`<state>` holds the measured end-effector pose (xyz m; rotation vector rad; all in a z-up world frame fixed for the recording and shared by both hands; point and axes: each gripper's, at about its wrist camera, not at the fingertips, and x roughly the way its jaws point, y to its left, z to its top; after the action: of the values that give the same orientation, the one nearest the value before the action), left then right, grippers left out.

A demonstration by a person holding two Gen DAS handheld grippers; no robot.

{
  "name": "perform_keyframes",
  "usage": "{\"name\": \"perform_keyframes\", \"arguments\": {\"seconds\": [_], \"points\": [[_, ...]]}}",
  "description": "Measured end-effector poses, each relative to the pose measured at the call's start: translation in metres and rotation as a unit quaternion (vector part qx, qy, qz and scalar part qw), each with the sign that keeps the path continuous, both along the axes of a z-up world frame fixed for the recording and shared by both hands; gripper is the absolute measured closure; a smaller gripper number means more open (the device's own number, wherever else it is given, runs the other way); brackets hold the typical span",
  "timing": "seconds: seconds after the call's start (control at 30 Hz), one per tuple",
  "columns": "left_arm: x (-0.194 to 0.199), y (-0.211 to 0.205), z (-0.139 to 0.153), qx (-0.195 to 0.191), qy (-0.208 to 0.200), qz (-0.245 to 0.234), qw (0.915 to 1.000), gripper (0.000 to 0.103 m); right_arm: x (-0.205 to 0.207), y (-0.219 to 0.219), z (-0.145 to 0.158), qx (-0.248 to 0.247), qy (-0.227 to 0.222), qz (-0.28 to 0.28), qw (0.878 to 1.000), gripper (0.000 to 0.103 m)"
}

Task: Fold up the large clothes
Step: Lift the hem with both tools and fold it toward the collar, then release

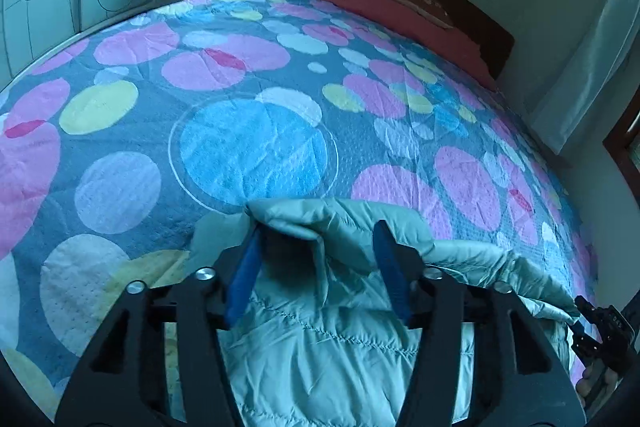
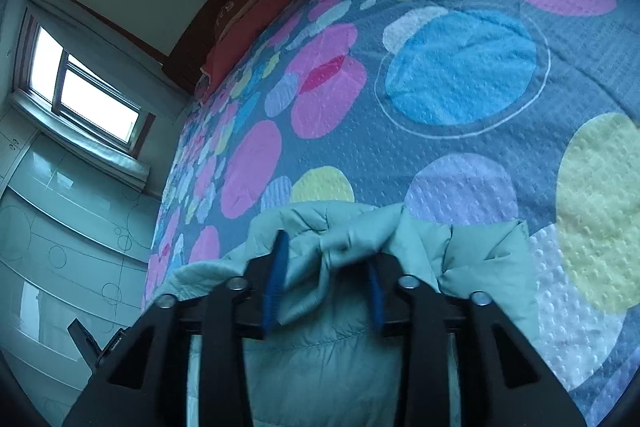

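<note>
A pale green quilted jacket [image 1: 320,347] lies on the bed's spotted cover [image 1: 256,147], its far edge rumpled into a loose fold. My left gripper [image 1: 316,235] is open over that edge, blue pads wide apart, and the slack fold sags between them. In the right wrist view the same jacket [image 2: 320,367] bunches up between the pads of my right gripper [image 2: 326,255]. That gripper is open too, and the cloth stands loose in the gap. The right gripper [image 1: 600,327] also shows at the left view's lower right edge.
The bed cover [image 2: 460,67] stretches far ahead of both grippers. A red pillow [image 1: 400,15] lies against the dark wooden headboard [image 1: 460,3]. A wardrobe [image 2: 60,227] and a window [image 2: 84,91] line the wall beyond the bed's side.
</note>
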<state>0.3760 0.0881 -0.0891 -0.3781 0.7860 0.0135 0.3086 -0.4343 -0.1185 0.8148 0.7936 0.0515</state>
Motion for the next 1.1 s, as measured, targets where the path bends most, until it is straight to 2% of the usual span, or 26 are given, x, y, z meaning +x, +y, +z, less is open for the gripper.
{"name": "perform_keyframes", "arguments": {"seconds": [0.03, 0.17, 0.3, 0.47, 0.67, 0.83, 0.93, 1.0, 1.1], "points": [[-0.005, 0.001, 0.008, 0.001, -0.012, 0.002, 0.9999, 0.042, -0.005, -0.001, 0.008, -0.007, -0.011, -0.007, 1.000, 0.046], [-0.017, -0.008, 0.027, -0.004, -0.031, -0.026, 0.9991, 0.042, -0.014, 0.007, 0.027, -0.024, -0.029, -0.001, 0.999, 0.045], [-0.011, -0.038, 0.025, 0.051, -0.024, -0.070, 0.9959, 0.043, 0.001, 0.043, 0.031, -0.083, -0.013, 0.050, 0.995, 0.045], [0.015, -0.060, 0.000, 0.097, 0.010, -0.085, 0.9916, 0.043, 0.033, 0.087, 0.020, -0.139, 0.011, 0.108, 0.984, 0.045], [0.038, -0.066, -0.037, 0.120, 0.059, -0.079, 0.9879, 0.043, 0.058, 0.118, -0.008, -0.233, 0.050, 0.136, 0.962, 0.045], [0.050, -0.075, -0.049, 0.145, 0.068, -0.081, 0.9838, 0.041, 0.065, 0.124, -0.020, -0.252, 0.055, 0.138, 0.956, 0.045], [0.047, -0.074, -0.040, 0.139, 0.074, -0.088, 0.9837, 0.042, 0.063, 0.120, -0.013, -0.250, 0.058, 0.137, 0.957, 0.045], [0.037, -0.068, -0.027, 0.117, 0.056, -0.095, 0.9870, 0.042, 0.055, 0.112, -0.002, -0.247, 0.052, 0.129, 0.959, 0.045], [0.027, -0.060, -0.018, 0.122, 0.037, -0.094, 0.9874, 0.042, 0.041, 0.097, 0.009, -0.272, 0.049, 0.109, 0.955, 0.045]]}}
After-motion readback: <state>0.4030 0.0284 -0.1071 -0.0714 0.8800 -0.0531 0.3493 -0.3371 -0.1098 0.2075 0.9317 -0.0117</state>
